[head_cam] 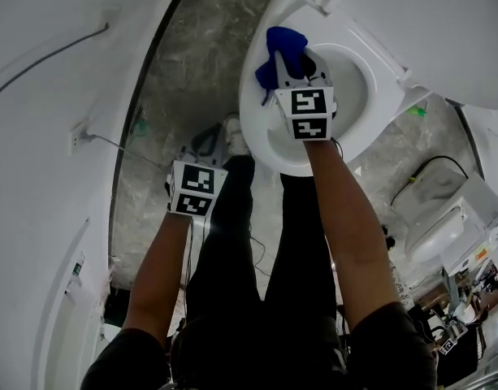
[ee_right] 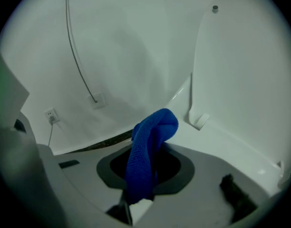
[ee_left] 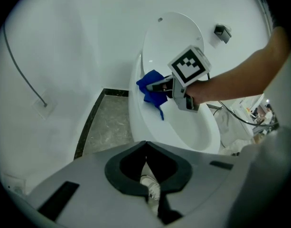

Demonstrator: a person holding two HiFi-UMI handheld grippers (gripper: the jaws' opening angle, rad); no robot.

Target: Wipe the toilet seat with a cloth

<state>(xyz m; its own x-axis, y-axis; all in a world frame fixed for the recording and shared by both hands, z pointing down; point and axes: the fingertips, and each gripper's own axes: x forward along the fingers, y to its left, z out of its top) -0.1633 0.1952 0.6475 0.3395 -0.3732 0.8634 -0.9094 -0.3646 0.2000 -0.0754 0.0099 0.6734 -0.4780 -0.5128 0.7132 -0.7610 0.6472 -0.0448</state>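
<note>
The white toilet seat (head_cam: 261, 132) lies ahead of me with its lid (ee_left: 173, 42) raised. My right gripper (head_cam: 294, 62) reaches over the seat's left rim and is shut on a blue cloth (head_cam: 279, 43), which bunches out past its tips above the rim. In the right gripper view the cloth (ee_right: 147, 146) hangs folded between the jaws, with the seat (ee_right: 221, 144) just beyond it. My left gripper (head_cam: 205, 140) hangs off to the left of the bowl above the floor, shut and empty. In its own view the left gripper (ee_left: 146, 146) shows its jaws meeting.
A wall socket (head_cam: 80, 139) with a thin cable sits on the white wall at left. Grey stone floor (head_cam: 200, 63) runs between wall and bowl. My legs and a shoe (head_cam: 234, 132) stand before the toilet. More white fixtures (head_cam: 452, 218) and a cable lie at right.
</note>
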